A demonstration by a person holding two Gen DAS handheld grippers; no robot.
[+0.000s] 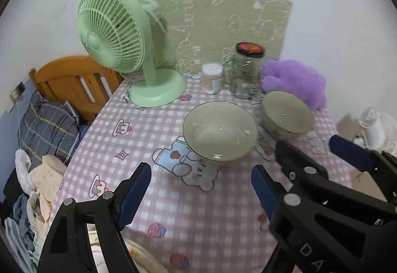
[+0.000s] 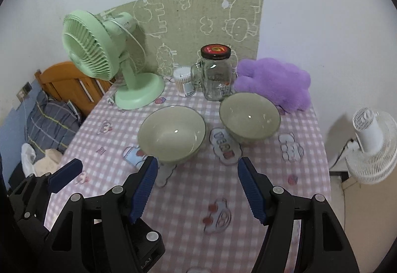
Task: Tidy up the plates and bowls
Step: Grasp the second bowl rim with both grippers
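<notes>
The near half of the pink checked tablecloth (image 2: 198, 198), lower centre of the right wrist frame, lies bare and open to a gripper. Mid-frame, two grey-green ceramic bowls (image 2: 172, 134) (image 2: 249, 118) stand apart, with a narrow gap of cloth between them. Behind them, a lidded glass mug jar (image 2: 215, 77), a tub of cotton swabs (image 2: 182, 82) and a purple plush cushion (image 2: 275, 82) crowd the wall. At upper left, a green desk fan (image 2: 99, 54) blocks that corner.

Left gripper (image 1: 201, 196) tilted downward, blue-padded jaws spread wide with nothing between them, right gripper (image 2: 197, 190) close beside it at a like downward tilt, jaws apart and empty, each gripper's fingers showing in the other's view
</notes>
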